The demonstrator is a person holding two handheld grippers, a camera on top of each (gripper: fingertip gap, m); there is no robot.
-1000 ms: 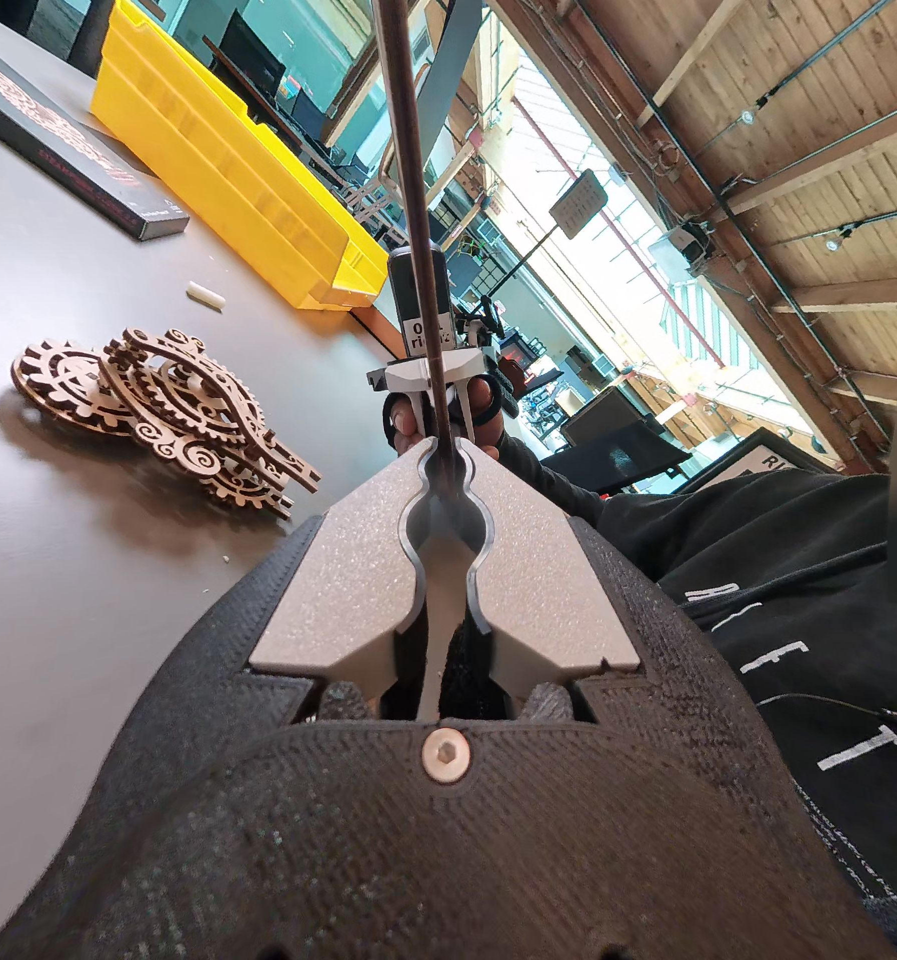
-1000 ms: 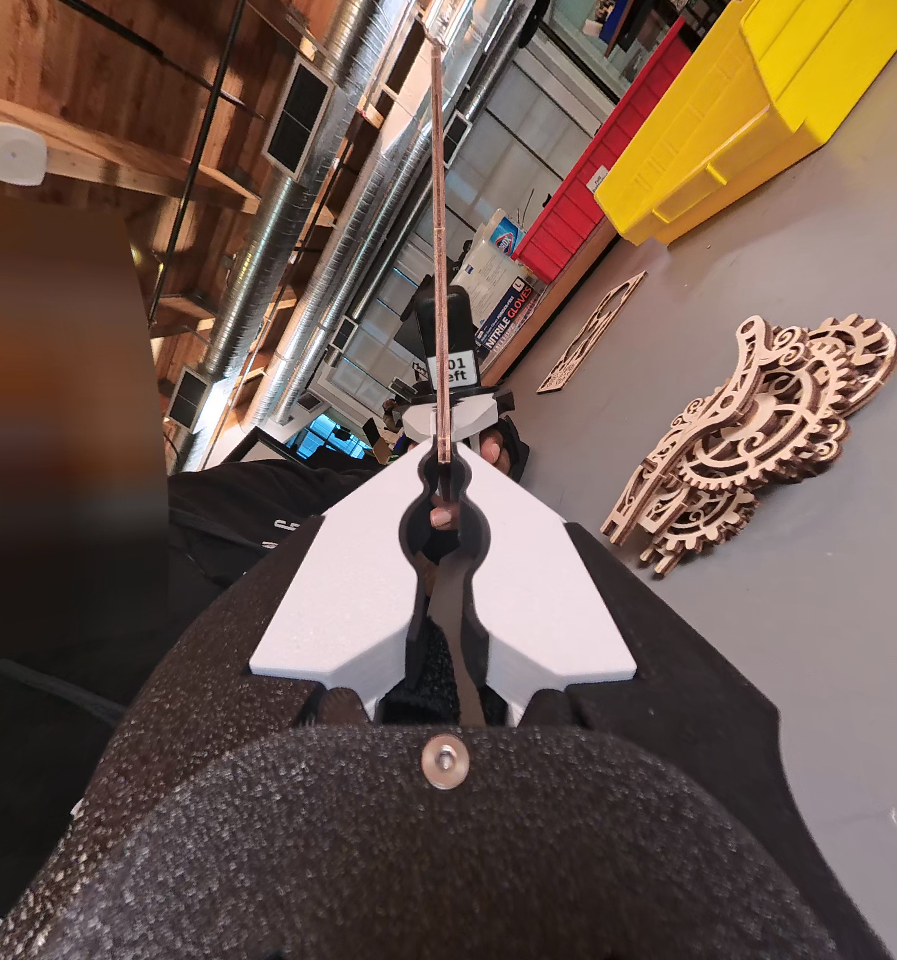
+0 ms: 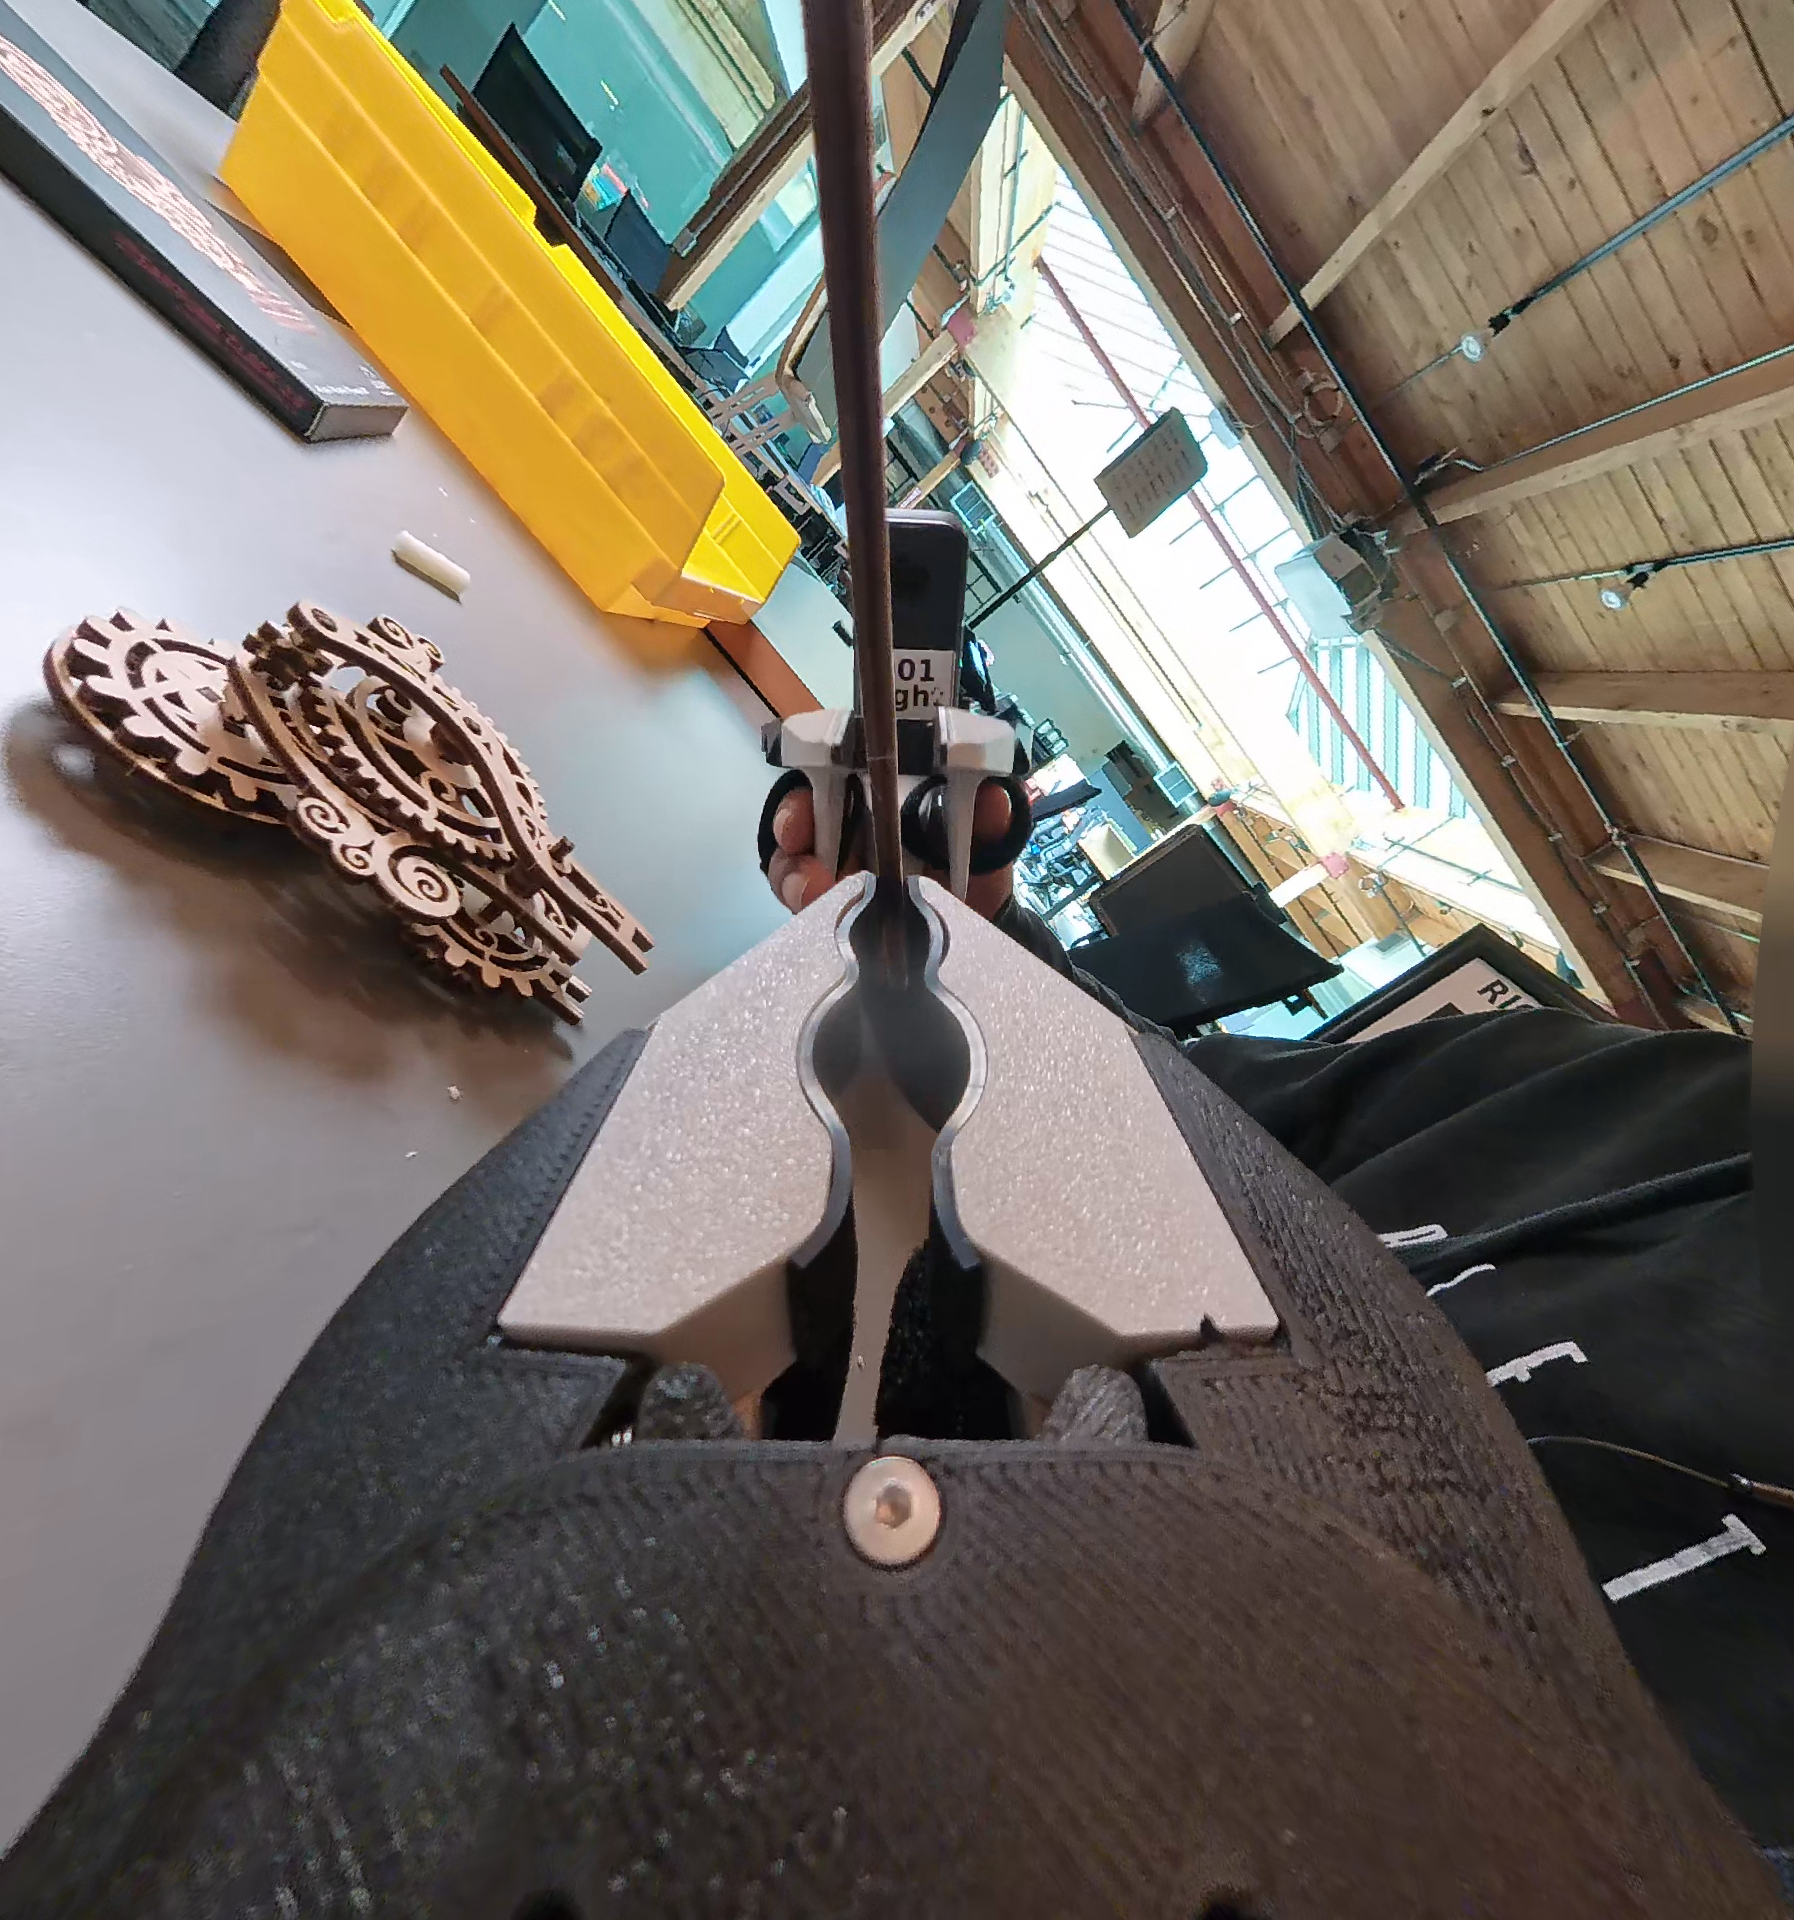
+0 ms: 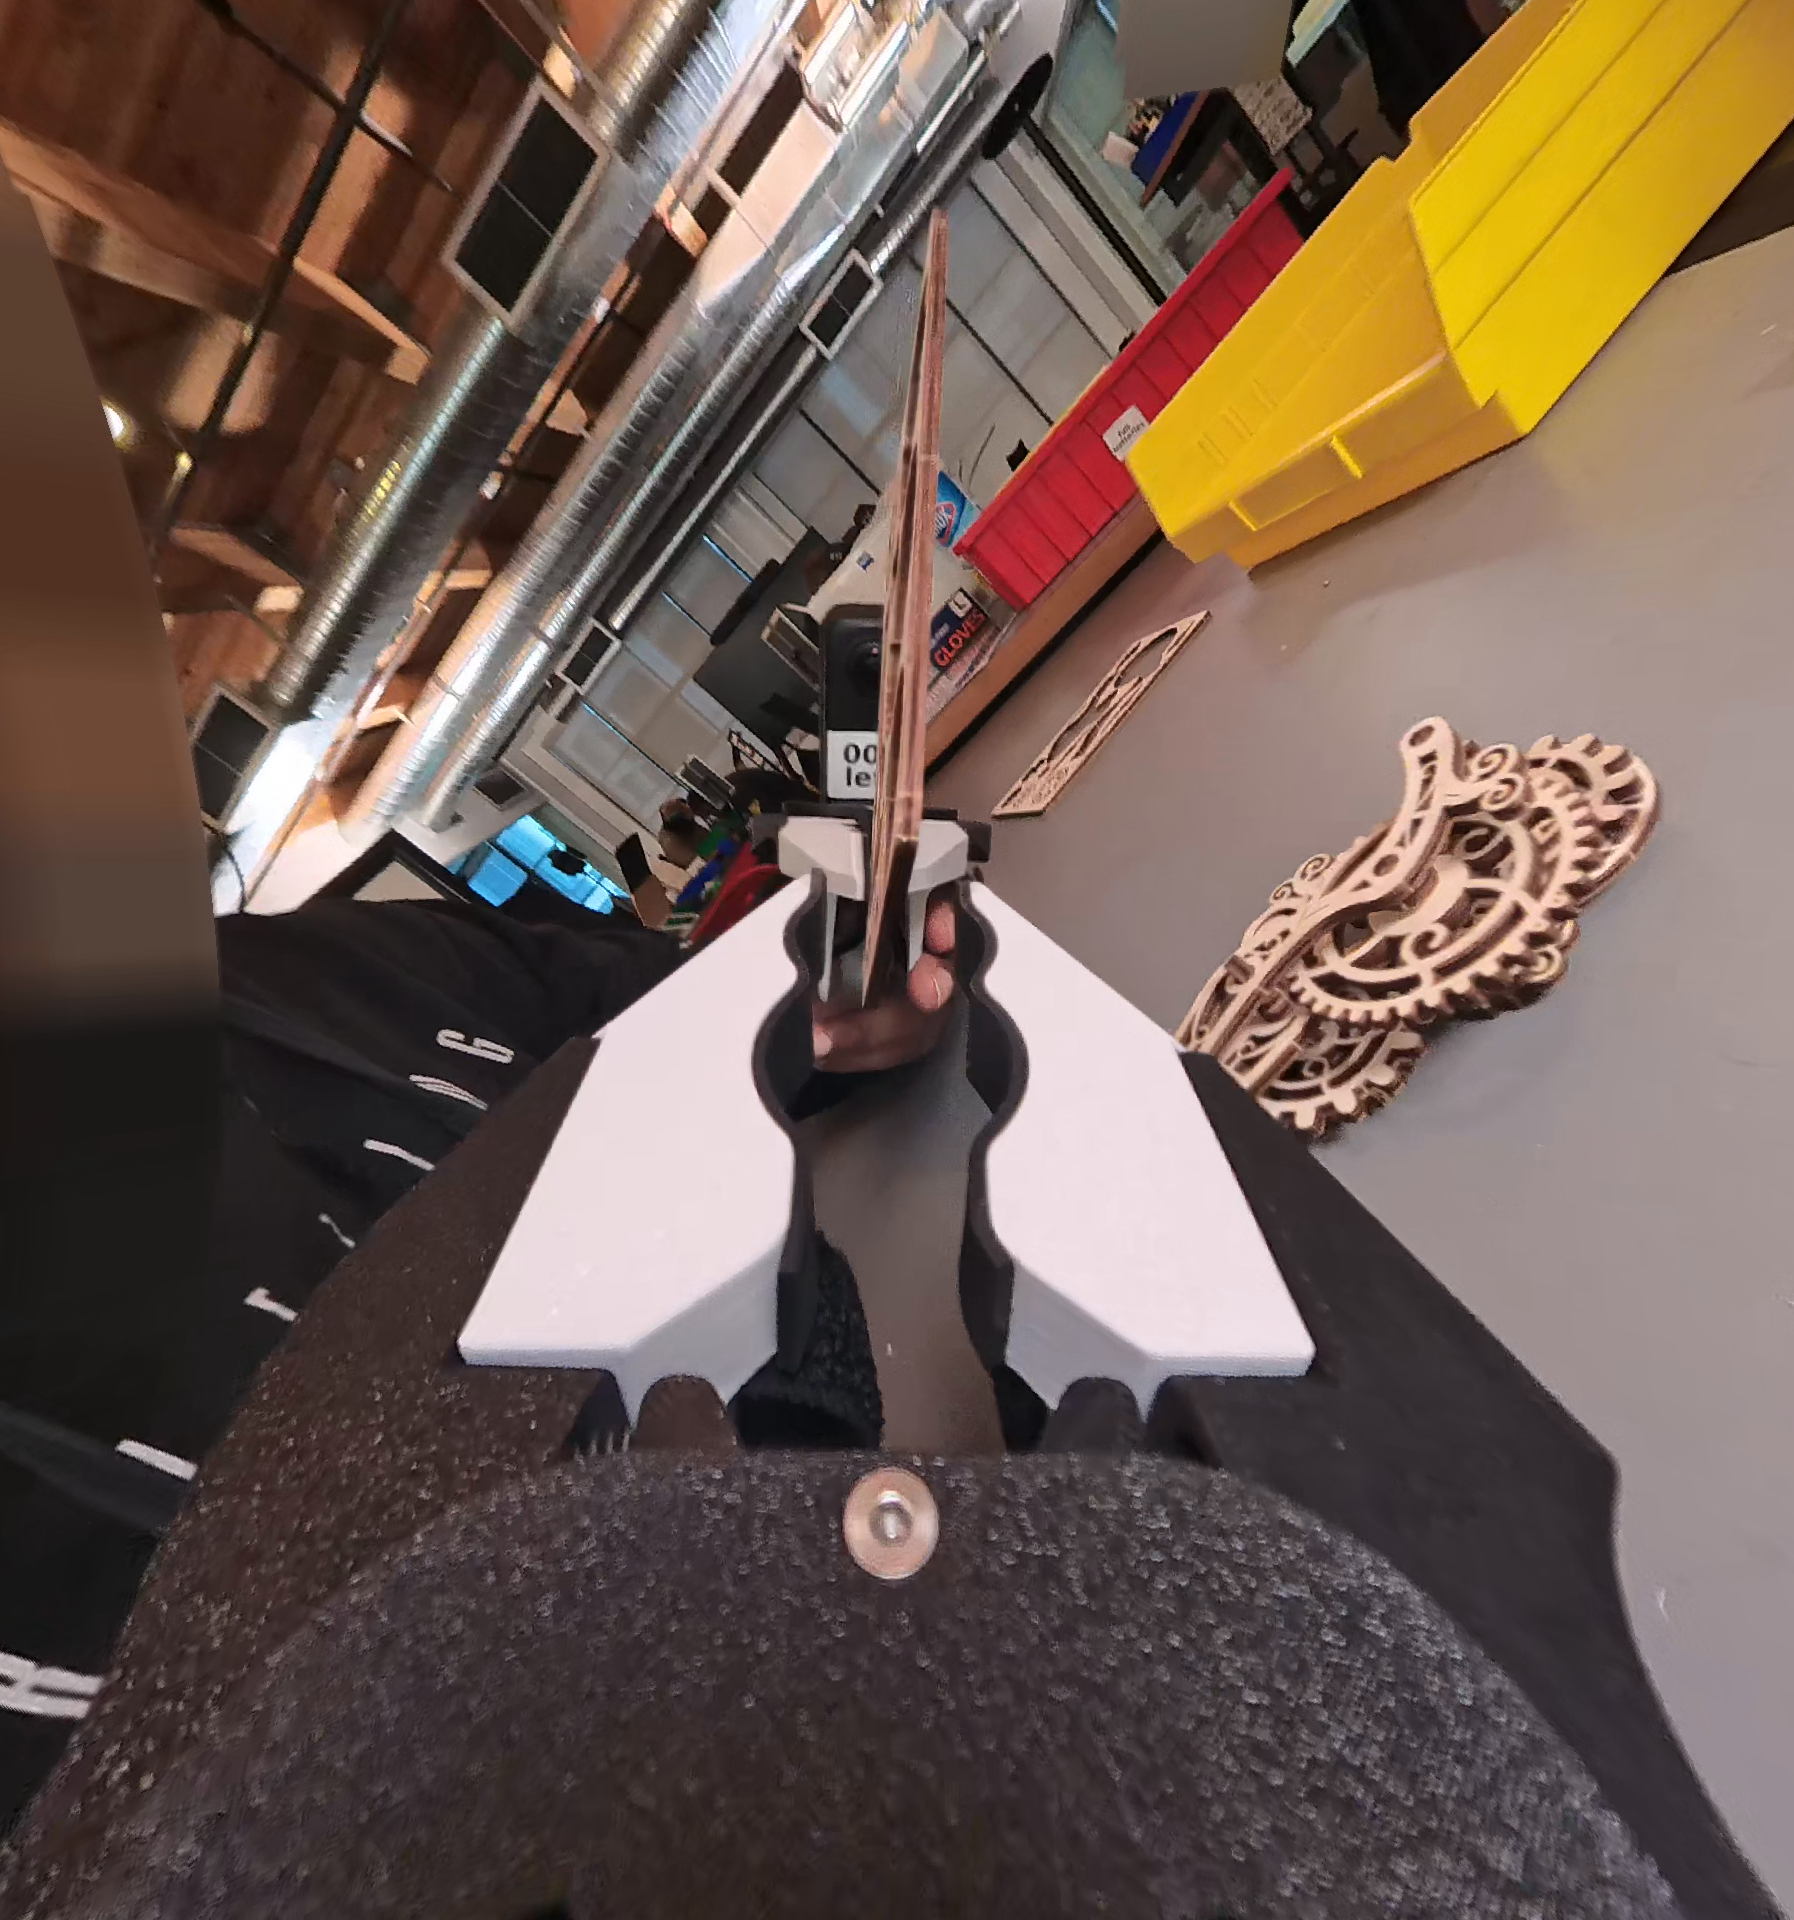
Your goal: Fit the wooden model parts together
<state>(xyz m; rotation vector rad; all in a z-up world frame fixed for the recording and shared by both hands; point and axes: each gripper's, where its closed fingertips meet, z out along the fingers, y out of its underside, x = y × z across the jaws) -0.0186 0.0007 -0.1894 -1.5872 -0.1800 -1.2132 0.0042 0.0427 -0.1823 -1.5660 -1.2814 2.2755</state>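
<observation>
My left gripper (image 3: 891, 896) is shut on the lower end of a thin wooden sheet (image 3: 851, 416), seen edge-on and standing up in the air. My right gripper (image 4: 885, 906) is open; the sheet (image 4: 919, 520) stands between its spread fingers without either pad pressing it. In the left wrist view the right gripper (image 3: 891, 821) faces me with its fingers apart on both sides of the sheet. In the right wrist view the left gripper (image 4: 870, 977) holds the sheet from the far side. An assembled wooden gear model (image 3: 353, 790) lies on the table; it also shows in the right wrist view (image 4: 1412, 925).
Yellow bins (image 3: 519, 343) (image 4: 1444, 312) and a red bin (image 4: 1132, 416) line the table's far edge. A black box (image 3: 145, 239) and a small white piece (image 3: 433, 564) lie near them. A flat cut-out wooden sheet (image 4: 1101, 717) lies on the table. A person in black clothing (image 3: 1495, 1195) is close. The tips of one gripper are about 6 centimetres away from the tips of the other.
My right gripper was shut on the wooden sheet and has opened, letting go of it. The left gripper stays shut on the sheet, which now leans a little in the right wrist view.
</observation>
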